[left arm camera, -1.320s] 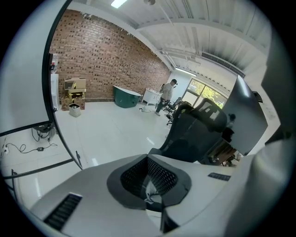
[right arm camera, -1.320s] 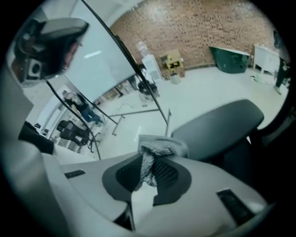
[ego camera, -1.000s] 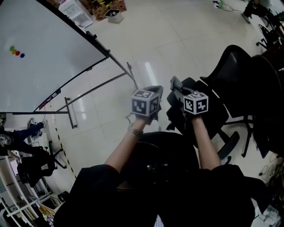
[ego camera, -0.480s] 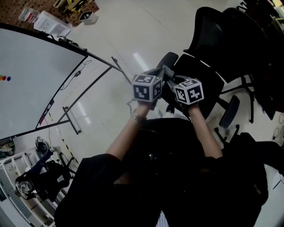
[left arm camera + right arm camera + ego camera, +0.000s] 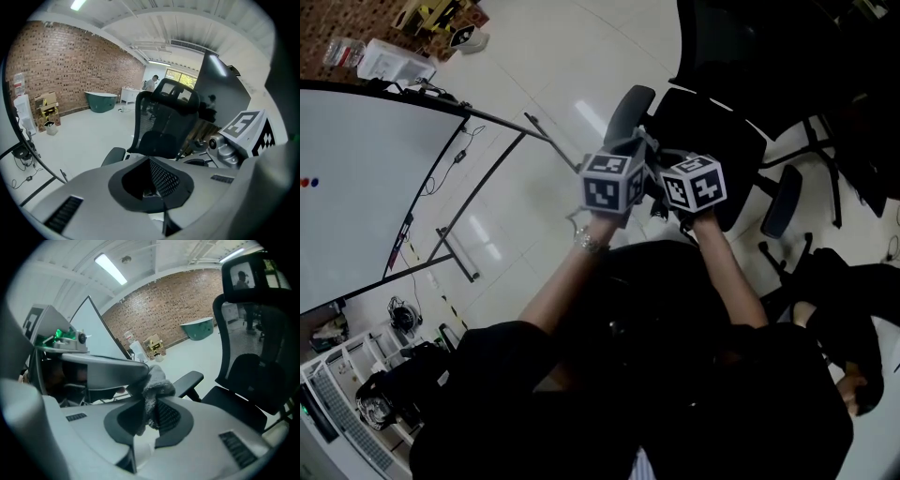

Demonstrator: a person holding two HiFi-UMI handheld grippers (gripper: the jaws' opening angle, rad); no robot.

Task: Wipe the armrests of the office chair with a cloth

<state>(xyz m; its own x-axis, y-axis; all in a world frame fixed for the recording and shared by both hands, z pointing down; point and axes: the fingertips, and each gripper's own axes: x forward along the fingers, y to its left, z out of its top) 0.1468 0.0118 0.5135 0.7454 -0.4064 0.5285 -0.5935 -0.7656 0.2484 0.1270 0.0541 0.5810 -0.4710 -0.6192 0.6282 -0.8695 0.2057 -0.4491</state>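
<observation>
A black office chair (image 5: 712, 131) stands in front of me, with its near armrest (image 5: 628, 108) just beyond the grippers and the other armrest (image 5: 780, 202) to the right. My right gripper (image 5: 664, 157) is shut on a crumpled grey cloth (image 5: 157, 380), which sticks up out of the jaws. In the right gripper view the near armrest (image 5: 190, 380) lies just past the cloth, apart from it. My left gripper (image 5: 633, 150) is held close beside the right one, shut with nothing in it. In the left gripper view the chair (image 5: 164, 126) and its armrest (image 5: 114, 156) lie ahead.
A large whiteboard (image 5: 356, 187) on a metal stand (image 5: 455, 253) fills the left side. More black chairs (image 5: 853, 103) crowd the right. Boxes and a bin (image 5: 389, 61) sit by the brick wall at the far left. Pale tiled floor (image 5: 544, 66) lies between.
The view has swung toward the office chair, which now sits closer under the grippers. The two grippers have drawn closer together and moved up toward the near armrest.
</observation>
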